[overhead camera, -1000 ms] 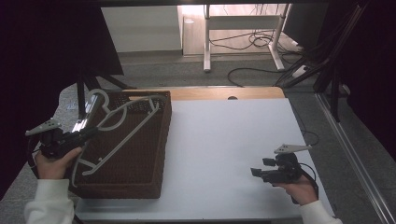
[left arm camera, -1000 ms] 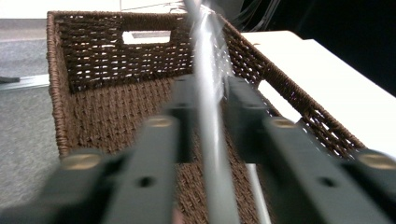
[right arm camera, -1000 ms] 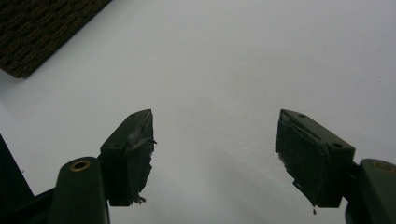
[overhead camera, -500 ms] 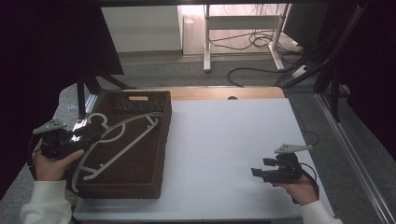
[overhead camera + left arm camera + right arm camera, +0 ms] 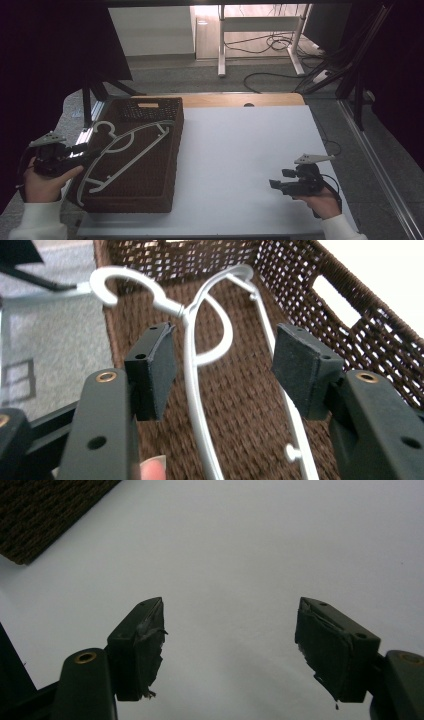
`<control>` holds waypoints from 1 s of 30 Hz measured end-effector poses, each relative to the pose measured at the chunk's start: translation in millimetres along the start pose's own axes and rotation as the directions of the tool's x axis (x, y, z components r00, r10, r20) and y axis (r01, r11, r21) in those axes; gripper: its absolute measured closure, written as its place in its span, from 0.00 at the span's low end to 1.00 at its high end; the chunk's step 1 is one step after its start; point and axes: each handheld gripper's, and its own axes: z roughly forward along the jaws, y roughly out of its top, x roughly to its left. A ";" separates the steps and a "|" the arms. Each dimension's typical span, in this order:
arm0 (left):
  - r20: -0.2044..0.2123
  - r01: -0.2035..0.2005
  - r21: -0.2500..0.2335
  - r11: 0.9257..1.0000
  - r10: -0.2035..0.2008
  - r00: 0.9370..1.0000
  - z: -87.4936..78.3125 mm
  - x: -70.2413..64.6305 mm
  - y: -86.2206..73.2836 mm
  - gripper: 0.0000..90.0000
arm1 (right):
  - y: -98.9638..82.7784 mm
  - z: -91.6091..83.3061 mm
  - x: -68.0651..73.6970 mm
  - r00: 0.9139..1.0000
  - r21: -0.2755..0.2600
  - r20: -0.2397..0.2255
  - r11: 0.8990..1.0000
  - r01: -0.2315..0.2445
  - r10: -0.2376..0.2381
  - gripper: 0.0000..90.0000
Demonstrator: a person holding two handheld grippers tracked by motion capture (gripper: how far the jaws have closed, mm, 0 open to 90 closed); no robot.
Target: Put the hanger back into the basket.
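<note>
My left claw [image 5: 222,372] had just been narrowing yet stood apart around the white hanger [image 5: 200,390], untouched, lying in the brown basket [image 5: 165,165]; my right claw [image 5: 230,645] gaped over the tabletop [image 5: 240,150].

One white hanger [image 5: 125,150] is counted, lying across one brown woven basket [image 5: 150,200]. One tabletop [image 5: 240,165] is seen, white-topped. Two tongs are counted: the left tongs [image 5: 82,150] and the right tongs [image 5: 274,184], each held in one hand, so two hands. On the floor behind, one white metal stand [image 5: 260,30] and several dark cables are seen; exact cable number cannot be told.
</note>
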 end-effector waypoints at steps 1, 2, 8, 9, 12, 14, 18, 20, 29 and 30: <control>-0.008 0.006 0.018 1.000 -0.006 1.000 -0.2 0.0 -1.1 0.48 | 0.1 -0.1 0.1 1.000 0.000 -0.001 1.000 0.000 0.000 0.32; -0.013 0.011 0.039 0.999 -0.010 1.000 0.2 0.0 -2.3 0.49 | 0.2 -0.1 0.1 1.000 0.000 -0.001 1.000 0.001 -0.001 0.32; -0.040 0.027 0.135 0.991 -0.021 0.999 9.1 -0.8 -9.1 0.57 | 1.2 0.4 0.2 1.000 0.001 -0.003 1.000 0.004 -0.004 0.32; -0.042 0.031 0.141 0.990 -0.026 0.999 9.9 -0.4 -9.7 0.59 | 1.4 0.4 0.4 1.000 0.000 -0.003 1.000 0.004 -0.004 0.32; -0.059 0.035 0.154 0.987 -0.026 0.998 11.2 -0.4 -10.3 0.63 | 1.7 0.3 0.4 1.000 -0.001 -0.003 1.000 0.006 -0.006 0.32; -0.074 0.035 0.184 0.982 -0.021 0.997 13.5 -0.6 -10.5 0.65 | 1.7 0.4 0.1 1.000 0.001 -0.004 1.000 0.006 -0.006 0.32; -0.103 0.037 0.256 0.966 -0.011 0.995 22.3 -1.4 -11.6 0.67 | 1.7 0.5 0.0 1.000 0.001 -0.004 1.000 0.004 -0.004 0.32; -0.100 0.040 0.271 0.962 -0.013 0.995 26.4 -1.7 -11.9 0.72 | 1.6 0.6 -0.1 1.000 0.002 -0.003 1.000 0.004 -0.004 0.32; -0.099 0.013 0.308 0.951 0.018 0.995 34.7 1.1 -1.7 0.87 | 1.9 0.7 -0.7 1.000 0.003 0.000 1.000 0.004 -0.004 0.32; -0.089 0.011 0.309 0.951 0.018 0.996 36.3 3.1 -0.2 0.88 | 1.9 0.8 -0.7 1.000 0.004 0.000 1.000 0.004 -0.004 0.32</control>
